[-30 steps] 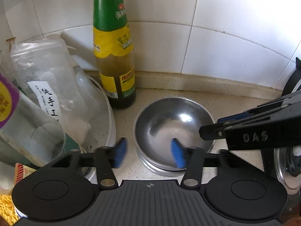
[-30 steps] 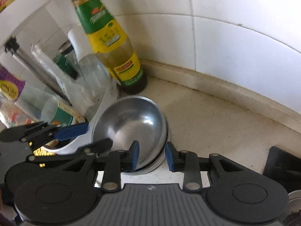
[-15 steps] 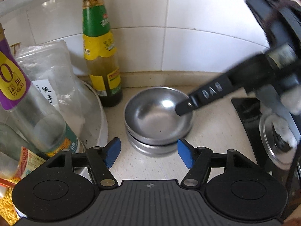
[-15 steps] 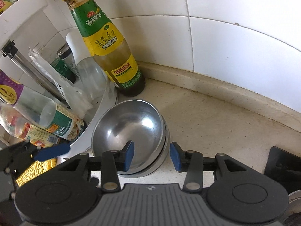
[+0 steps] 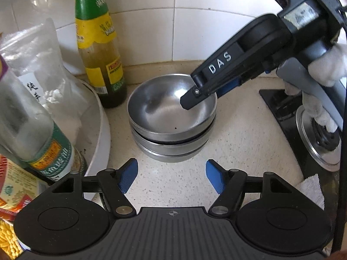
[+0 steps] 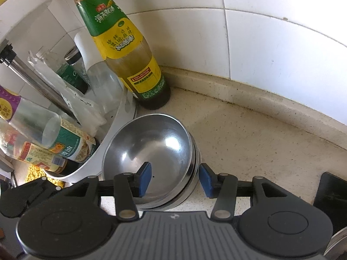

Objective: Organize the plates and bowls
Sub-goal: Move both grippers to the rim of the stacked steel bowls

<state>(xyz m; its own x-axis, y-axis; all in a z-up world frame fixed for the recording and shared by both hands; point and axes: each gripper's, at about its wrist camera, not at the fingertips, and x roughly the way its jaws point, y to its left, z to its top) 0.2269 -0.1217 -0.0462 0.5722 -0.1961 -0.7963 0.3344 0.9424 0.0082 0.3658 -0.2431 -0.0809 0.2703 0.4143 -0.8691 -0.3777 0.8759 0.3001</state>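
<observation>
A stack of three steel bowls (image 5: 171,119) stands on the speckled counter near the tiled wall; it also shows in the right wrist view (image 6: 151,158). My left gripper (image 5: 171,176) is open and empty, just in front of the stack and clear of it. My right gripper (image 6: 173,178) is open, its jaws straddling the right rim of the top bowl, one blue pad (image 6: 144,178) inside the bowl and one outside. In the left wrist view the right gripper (image 5: 208,91) reaches over the bowl from the right.
A tall sauce bottle (image 5: 99,49) stands behind the bowls at the wall. A white tub (image 5: 102,130) holding bottles and bags sits to the left. A stove burner (image 5: 318,138) lies to the right.
My left gripper has backed away from the bowls and opened wider. My right gripper has opened wider and let go of the top bowl's rim, which now rests on the stack.
</observation>
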